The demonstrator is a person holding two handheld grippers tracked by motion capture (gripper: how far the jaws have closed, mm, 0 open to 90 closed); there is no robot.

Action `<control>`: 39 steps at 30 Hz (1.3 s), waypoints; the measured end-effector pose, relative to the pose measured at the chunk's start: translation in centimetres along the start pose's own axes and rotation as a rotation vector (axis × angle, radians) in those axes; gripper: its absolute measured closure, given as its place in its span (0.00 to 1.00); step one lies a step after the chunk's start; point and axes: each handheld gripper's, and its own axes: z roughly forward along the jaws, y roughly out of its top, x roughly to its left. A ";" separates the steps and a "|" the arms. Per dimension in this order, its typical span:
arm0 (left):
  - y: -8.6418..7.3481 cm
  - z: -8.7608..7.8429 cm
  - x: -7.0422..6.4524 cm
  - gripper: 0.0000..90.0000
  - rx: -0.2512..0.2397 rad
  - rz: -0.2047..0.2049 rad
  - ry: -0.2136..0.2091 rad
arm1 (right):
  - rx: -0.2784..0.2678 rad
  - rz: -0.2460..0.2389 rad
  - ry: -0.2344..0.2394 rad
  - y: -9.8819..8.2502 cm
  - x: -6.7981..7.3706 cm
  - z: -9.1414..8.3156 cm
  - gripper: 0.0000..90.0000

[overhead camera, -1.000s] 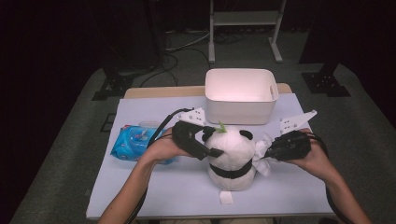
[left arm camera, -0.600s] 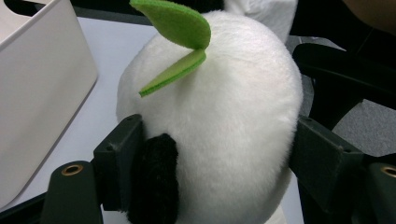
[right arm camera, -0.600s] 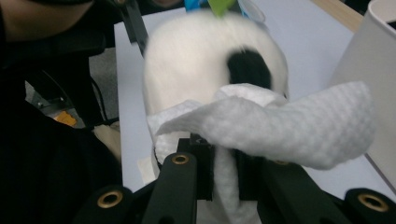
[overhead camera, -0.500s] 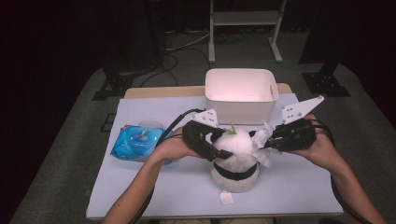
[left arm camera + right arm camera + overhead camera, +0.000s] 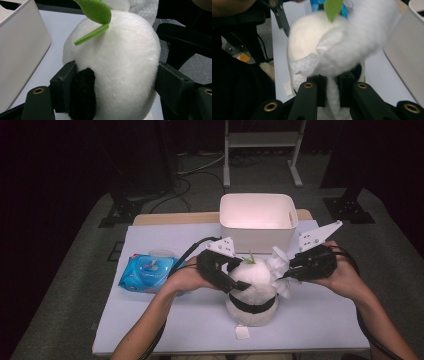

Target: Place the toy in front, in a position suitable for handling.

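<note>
A white plush panda [image 5: 252,292] with a black band and a green leaf [image 5: 96,10] on its head sits near the table's front edge. My left gripper [image 5: 239,276] comes in from the left and is shut on the panda's head [image 5: 117,62], one jaw over its black ear [image 5: 82,95]. My right gripper [image 5: 287,272] is shut on a crumpled white wipe [image 5: 279,267]. It holds the wipe [image 5: 352,47] against the upper right side of the head [image 5: 304,42].
A white box [image 5: 257,220] stands just behind the panda. A blue pack of wet wipes [image 5: 147,272] lies on the light table [image 5: 165,320] to the left. A small white scrap [image 5: 242,332] lies in front of the panda.
My right gripper has risen with the wipe, from the panda's lower right side to beside the top of its head. The left gripper keeps its hold on the head.
</note>
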 end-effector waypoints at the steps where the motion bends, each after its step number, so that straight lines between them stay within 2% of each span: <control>1: 0.0 0.0 0.0 0.27 0.001 -0.001 -0.001 | 0.002 0.011 0.000 -0.4 -0.1 0.0 0.89; 5: 0.2 0.2 0.0 0.27 0.003 0.004 -0.002 | -0.004 0.030 -0.004 -1.2 -0.1 -0.2 0.89; 9: 0.3 0.3 0.0 0.27 0.007 0.003 -0.003 | -0.003 0.015 -0.016 -0.9 0.0 -0.4 0.89; 15: 0.8 0.8 -0.4 0.27 0.014 0.018 -0.007 | -0.013 -0.026 -0.012 1.2 0.3 -0.5 0.89; 22: 1.0 0.8 -0.5 0.27 0.022 0.029 -0.008 | 0.010 -0.065 -0.008 3.5 0.5 -0.1 0.89; 33: 0.9 0.8 -0.4 0.27 0.012 0.024 -0.011 | 0.028 -0.024 -0.014 2.1 -0.1 -0.5 0.89; 39: 1.2 0.9 -0.5 0.27 0.030 0.034 -0.016 | 0.028 -0.044 -0.012 2.6 0.1 -0.5 0.89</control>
